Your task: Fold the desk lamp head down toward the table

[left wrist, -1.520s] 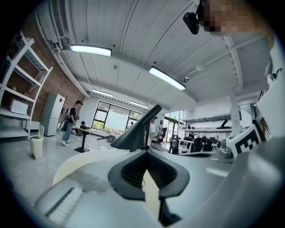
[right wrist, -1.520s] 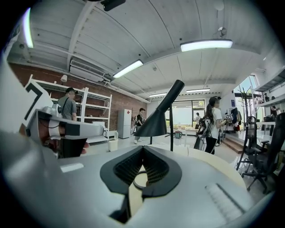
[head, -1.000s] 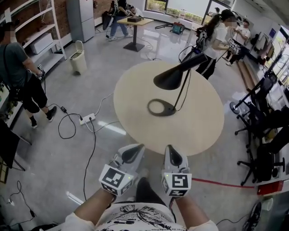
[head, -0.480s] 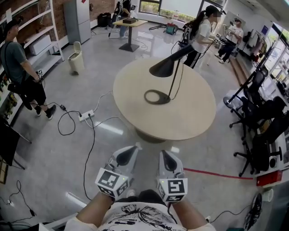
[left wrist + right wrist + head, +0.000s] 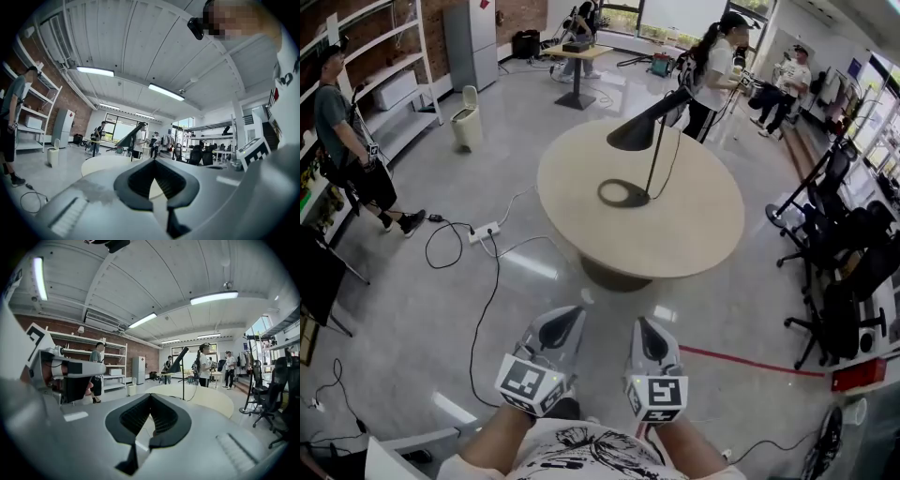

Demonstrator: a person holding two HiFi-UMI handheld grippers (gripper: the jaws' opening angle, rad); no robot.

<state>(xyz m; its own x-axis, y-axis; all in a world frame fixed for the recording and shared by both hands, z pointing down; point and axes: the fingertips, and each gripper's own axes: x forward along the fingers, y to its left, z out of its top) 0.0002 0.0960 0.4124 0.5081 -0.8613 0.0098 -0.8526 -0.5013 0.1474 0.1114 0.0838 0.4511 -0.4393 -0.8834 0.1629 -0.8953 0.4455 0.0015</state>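
A black desk lamp stands on the round beige table (image 5: pixel 694 234). Its ring base (image 5: pixel 623 194) rests left of centre, and its cone head (image 5: pixel 639 131) is raised on a thin stem. My left gripper (image 5: pixel 578 308) and right gripper (image 5: pixel 638 321) hang side by side over the floor, well short of the table, both shut with nothing held. The lamp (image 5: pixel 132 136) looks small and distant beyond the jaws in the left gripper view. In the right gripper view the lamp (image 5: pixel 178 363) also stands far off on the table (image 5: pixel 211 401).
A power strip with cables (image 5: pixel 483 232) lies on the floor left of the table. Black office chairs (image 5: pixel 844 244) crowd the right side. One person (image 5: pixel 342 131) stands at the left shelves, another (image 5: pixel 712 70) behind the table. A red floor line (image 5: pixel 741 361) runs at right.
The table and lamp have drawn farther off and higher in the head view. Both grippers sit lower in the frame, still shut and side by side.
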